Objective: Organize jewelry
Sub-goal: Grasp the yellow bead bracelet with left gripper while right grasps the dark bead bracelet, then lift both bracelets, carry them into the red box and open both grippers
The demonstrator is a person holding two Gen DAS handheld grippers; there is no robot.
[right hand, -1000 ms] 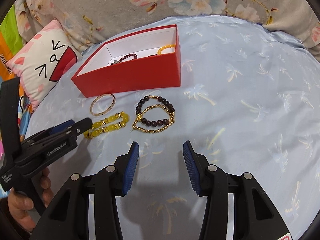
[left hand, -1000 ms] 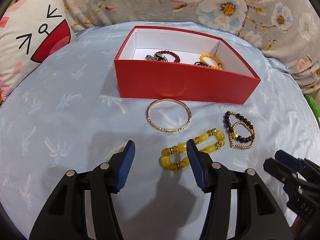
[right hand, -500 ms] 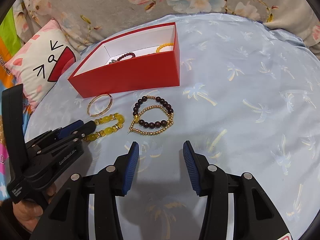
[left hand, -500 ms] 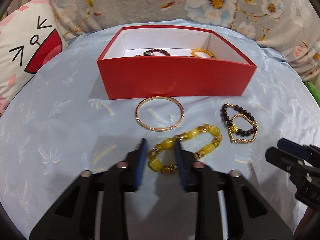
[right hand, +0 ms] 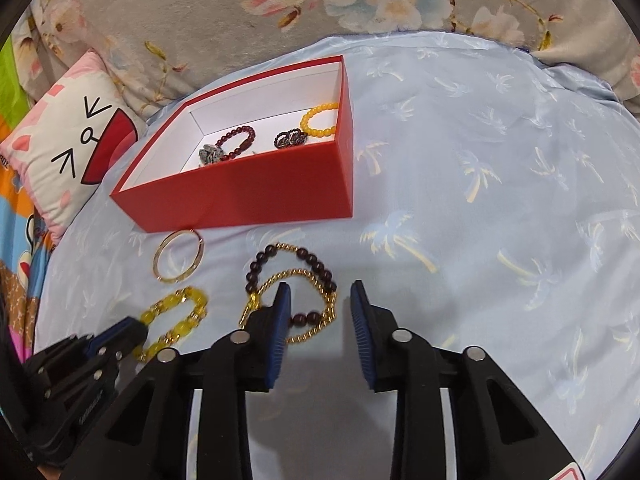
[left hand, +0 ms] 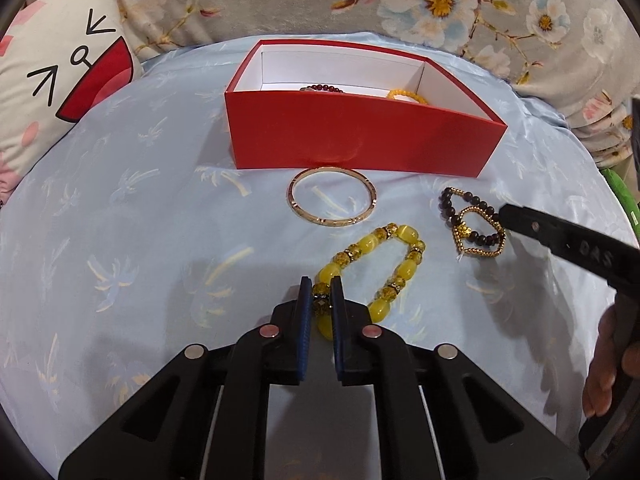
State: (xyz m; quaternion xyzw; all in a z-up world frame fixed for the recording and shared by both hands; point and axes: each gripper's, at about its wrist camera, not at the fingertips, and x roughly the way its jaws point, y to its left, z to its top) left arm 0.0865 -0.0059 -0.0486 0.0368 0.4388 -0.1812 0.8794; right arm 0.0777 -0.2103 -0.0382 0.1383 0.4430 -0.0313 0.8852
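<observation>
While your left gripper (left hand: 321, 300), jaws just closed, pinches the yellow bead bracelet (left hand: 374, 276), your right gripper (right hand: 320, 308) stands spread, narrowing around the dark-and-gold beaded bracelets (right hand: 296, 292) without pressing them. Outside the red box (right hand: 256, 188) lie four pieces: those three and one gold bangle (left hand: 332, 202). Inside, four more. All rest on pale blue palm-print cloth (right hand: 500, 208); one cartoon cushion (left hand: 60, 92) sits beside it.

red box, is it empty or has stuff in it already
Not empty. The open red box already holds a dark red bead bracelet, an orange bead bracelet and two small dark pieces on its white floor.
</observation>
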